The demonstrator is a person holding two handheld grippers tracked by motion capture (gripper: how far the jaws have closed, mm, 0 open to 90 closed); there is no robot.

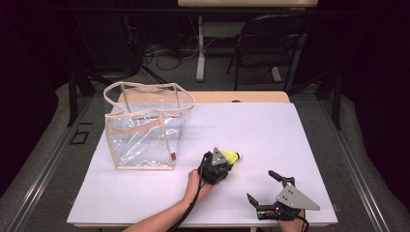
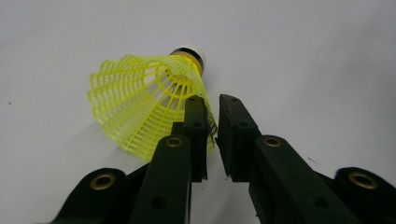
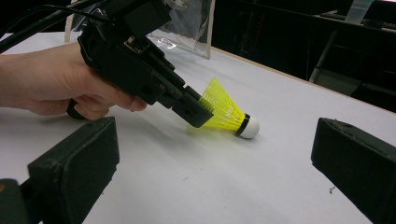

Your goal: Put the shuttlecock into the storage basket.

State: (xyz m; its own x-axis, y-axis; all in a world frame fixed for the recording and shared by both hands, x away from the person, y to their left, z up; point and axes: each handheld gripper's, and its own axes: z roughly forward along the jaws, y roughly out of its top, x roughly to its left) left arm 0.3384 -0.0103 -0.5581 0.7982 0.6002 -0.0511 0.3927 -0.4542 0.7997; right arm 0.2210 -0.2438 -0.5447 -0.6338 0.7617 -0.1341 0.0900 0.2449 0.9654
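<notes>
A yellow plastic shuttlecock (image 1: 232, 157) with a white cork tip lies on its side on the white table (image 1: 270, 130), just right of centre. My left gripper (image 1: 223, 164) is shut on the near edge of its mesh skirt. In the left gripper view the two jaws of the left gripper (image 2: 212, 106) pinch the skirt wall of the shuttlecock (image 2: 140, 102), with the cork pointing away. My right gripper (image 1: 260, 185) stands open near the front right edge with nothing between its fingers. Its own view looks between its wide jaws (image 3: 213, 140) at the shuttlecock (image 3: 224, 109) and the left gripper (image 3: 198, 114).
A clear plastic tote bag (image 1: 145, 128) with beige trim stands upright and open at the table's left; its corner (image 3: 187, 28) shows behind the left hand. A black folding chair (image 1: 270, 43) and cables sit beyond the far edge.
</notes>
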